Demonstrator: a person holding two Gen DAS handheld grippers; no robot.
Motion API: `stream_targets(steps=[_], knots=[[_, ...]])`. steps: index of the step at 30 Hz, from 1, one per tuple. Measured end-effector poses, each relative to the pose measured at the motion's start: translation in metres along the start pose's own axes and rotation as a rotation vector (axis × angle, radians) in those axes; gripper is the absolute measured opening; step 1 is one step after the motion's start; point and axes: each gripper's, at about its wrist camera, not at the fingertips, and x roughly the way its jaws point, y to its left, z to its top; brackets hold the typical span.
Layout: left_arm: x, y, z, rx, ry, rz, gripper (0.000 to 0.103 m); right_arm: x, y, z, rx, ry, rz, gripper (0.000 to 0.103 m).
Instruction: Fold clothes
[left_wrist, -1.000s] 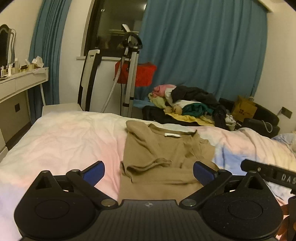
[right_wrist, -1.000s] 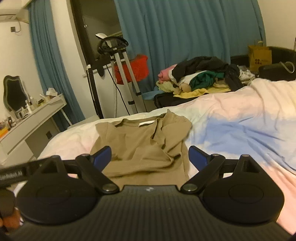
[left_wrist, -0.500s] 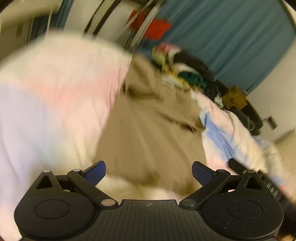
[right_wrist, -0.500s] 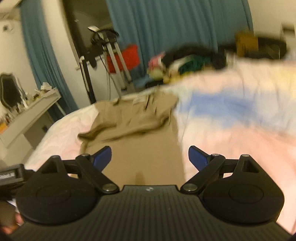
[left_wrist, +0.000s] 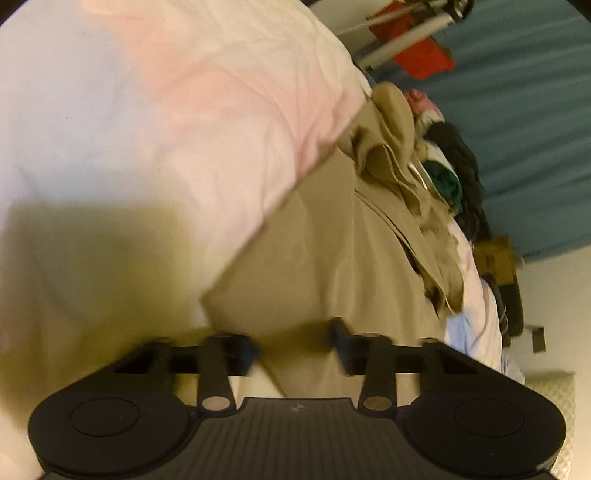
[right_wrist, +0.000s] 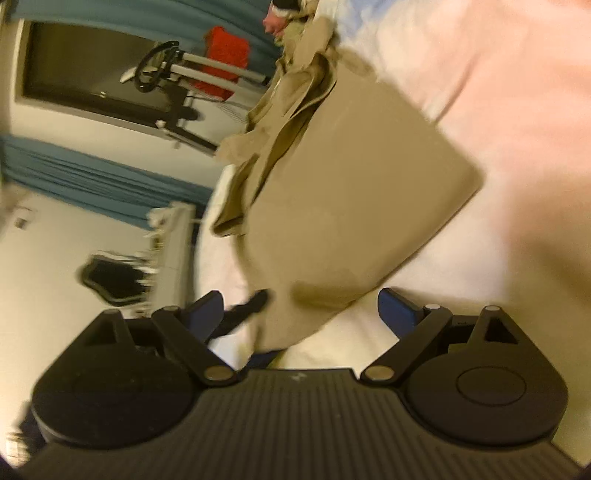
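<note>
Lying flat on a pink-and-white bedsheet (left_wrist: 177, 122), a tan shirt (left_wrist: 332, 258) stretches from the lower hem near both tools to its bunched sleeves and collar at about 1 o'clock in the left wrist view. The left gripper (left_wrist: 293, 345) is closing, its dark fingers already drawn in around the hem's corner, though blur hides whether the pads press the cloth. In the right wrist view the right gripper (right_wrist: 301, 308) stands wide open, blue fingertips (right_wrist: 397, 306) apart, with the shirt's other hem corner lying between them, ungripped. Blue curtains (left_wrist: 535, 122) hang at 2 o'clock, a heap of clothes (left_wrist: 456, 166) below them.
</note>
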Motion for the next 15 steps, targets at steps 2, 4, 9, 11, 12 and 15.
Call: stream_targets(steps=[2, 4, 9, 11, 12, 15], knots=[[-0.005, 0.005, -0.001, -0.032, -0.021, -0.017, 0.014, 0.006, -0.003, 0.001, 0.039, 0.037, 0.067, 0.093], [-0.015, 0.009, -0.002, -0.058, -0.040, -0.051, 0.012, 0.009, -0.003, 0.001, 0.052, 0.045, 0.091, 0.093], [-0.041, 0.006, -0.007, -0.038, -0.103, -0.142, 0.009, 0.005, -0.012, 0.013, 0.147, -0.042, 0.121, 0.092], [-0.047, 0.004, -0.009, -0.011, -0.124, -0.158, 0.008, -0.001, -0.019, 0.019, 0.184, -0.107, 0.116, 0.087], [-0.048, 0.004, -0.009, 0.000, -0.132, -0.160, 0.008, -0.005, -0.023, 0.021, 0.200, -0.142, 0.097, 0.073], [-0.048, -0.002, -0.011, -0.002, -0.135, -0.161, 0.008, -0.013, -0.036, 0.022, 0.263, -0.217, 0.034, 0.047]])
